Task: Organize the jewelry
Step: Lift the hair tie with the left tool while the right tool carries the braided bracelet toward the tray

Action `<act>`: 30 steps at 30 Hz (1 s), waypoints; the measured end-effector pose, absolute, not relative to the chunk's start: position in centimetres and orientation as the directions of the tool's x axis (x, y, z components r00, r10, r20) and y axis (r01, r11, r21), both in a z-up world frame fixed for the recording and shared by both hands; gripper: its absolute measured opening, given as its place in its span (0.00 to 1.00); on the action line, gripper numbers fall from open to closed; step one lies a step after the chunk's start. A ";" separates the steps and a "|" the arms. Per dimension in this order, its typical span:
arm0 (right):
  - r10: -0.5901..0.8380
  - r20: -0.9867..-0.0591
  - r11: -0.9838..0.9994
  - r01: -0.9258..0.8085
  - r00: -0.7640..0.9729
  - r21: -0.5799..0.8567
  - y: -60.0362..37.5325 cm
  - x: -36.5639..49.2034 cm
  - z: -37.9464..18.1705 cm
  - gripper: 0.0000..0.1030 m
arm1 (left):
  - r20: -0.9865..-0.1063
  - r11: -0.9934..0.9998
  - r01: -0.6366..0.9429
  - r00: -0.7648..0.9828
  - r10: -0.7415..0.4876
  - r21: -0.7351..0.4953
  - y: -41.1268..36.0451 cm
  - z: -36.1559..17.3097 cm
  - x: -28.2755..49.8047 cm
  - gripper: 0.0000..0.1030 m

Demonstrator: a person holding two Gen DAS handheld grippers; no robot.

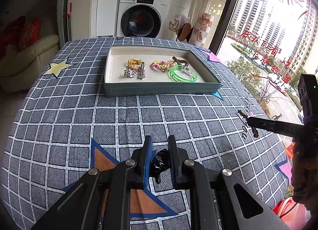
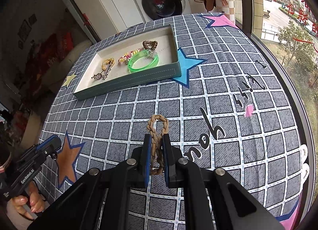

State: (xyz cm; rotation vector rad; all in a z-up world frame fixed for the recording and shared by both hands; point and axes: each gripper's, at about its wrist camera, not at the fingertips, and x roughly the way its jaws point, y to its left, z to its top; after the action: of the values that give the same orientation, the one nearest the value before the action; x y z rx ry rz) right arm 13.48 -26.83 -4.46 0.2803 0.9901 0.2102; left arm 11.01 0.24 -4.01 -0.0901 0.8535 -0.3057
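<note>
Both claws loaded, tray not yet reached.
Left claw [image 1: 160, 162] nearly closed on black hair tie [image 1: 161, 163], low over surface [image 1: 59, 120]; right claw [image 2: 157, 162] pinched shut on braided band [image 2: 157, 130], loop dangling clear for carry; tray [image 1: 159, 88] beyond, holding green bangle [image 1: 182, 73], probable drop point.

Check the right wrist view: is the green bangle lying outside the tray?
No, the green bangle lies inside the tray.

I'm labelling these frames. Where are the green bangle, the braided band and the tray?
green bangle [image 1: 183, 73]: left wrist view, its near rim.
braided band [image 2: 158, 125]: right wrist view, loop above the tongs.
tray [image 1: 159, 88]: left wrist view, front wall.
</note>
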 end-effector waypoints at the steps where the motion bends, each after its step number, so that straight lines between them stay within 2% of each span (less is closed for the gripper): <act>1: 0.305 -0.788 0.942 -0.047 0.535 0.333 -26.9 13.6 -4.3 0.11 | -0.726 0.953 0.229 0.618 -0.301 -0.200 0.3 -3.9 11.1 0.28; 30: 0.370 -0.741 0.922 -0.126 0.561 0.365 -25.3 22.0 -0.4 0.11 | -0.712 0.957 0.251 0.646 -0.276 -0.143 -1.2 -1.9 18.6 0.28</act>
State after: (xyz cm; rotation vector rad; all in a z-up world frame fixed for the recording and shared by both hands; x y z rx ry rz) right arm 21.99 -25.31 -0.41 0.2856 0.9332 0.2967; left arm 18.57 -1.18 -1.94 -0.0324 0.8155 -0.2998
